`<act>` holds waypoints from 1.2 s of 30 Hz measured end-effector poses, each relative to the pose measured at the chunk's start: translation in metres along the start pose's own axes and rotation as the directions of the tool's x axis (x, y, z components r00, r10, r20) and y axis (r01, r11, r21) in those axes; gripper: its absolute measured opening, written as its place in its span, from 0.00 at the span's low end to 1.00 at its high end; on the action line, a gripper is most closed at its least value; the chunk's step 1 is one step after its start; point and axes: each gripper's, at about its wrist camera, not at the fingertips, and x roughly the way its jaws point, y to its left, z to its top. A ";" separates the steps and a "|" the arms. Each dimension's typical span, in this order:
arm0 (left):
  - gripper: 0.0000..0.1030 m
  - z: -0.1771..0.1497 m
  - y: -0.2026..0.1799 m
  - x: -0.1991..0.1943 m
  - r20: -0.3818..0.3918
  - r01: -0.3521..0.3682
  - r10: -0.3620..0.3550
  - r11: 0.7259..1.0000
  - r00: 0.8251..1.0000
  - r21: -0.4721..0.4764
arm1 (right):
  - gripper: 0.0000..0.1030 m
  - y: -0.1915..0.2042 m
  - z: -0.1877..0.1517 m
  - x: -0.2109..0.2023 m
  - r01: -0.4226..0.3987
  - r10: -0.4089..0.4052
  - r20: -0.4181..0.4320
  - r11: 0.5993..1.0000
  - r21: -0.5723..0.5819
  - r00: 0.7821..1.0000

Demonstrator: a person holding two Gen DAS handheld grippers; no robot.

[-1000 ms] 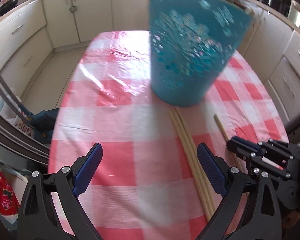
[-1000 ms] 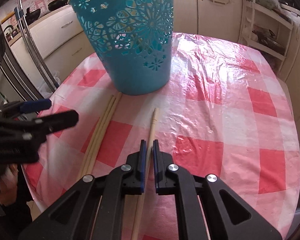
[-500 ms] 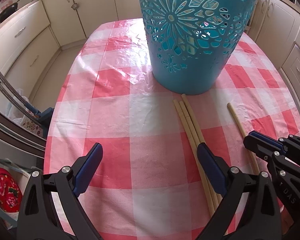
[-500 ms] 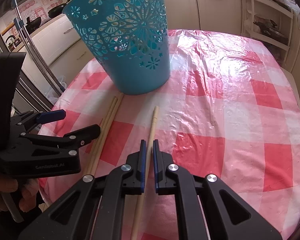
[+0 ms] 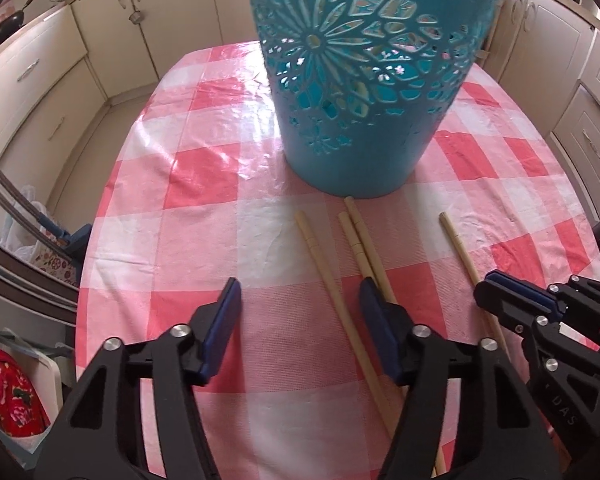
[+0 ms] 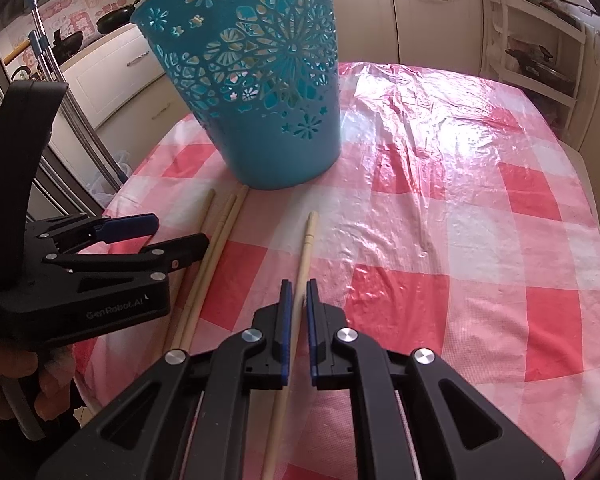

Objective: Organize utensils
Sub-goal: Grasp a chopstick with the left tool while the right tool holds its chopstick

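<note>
Table w/ pink checked cloth, blue basket standing upright mid-table. Four chopsticks lie near the front edge. Left gripper is spread wide over one chopstick. Right gripper is clamped on a single chopstick.

- Teal openwork basket: upright on the checked bench cloth, floral cut-outs.
- Three pale wooden chopsticks: flat, roughly parallel, ends near the basket's base.
- Fourth chopstick: apart, lying flat.
</note>
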 end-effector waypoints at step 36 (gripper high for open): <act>0.04 0.002 0.024 -0.011 0.044 0.041 -0.040 0.999 0.998 -0.031 | 0.07 0.009 0.003 0.007 0.050 -0.048 0.040 0.997 -0.058 0.998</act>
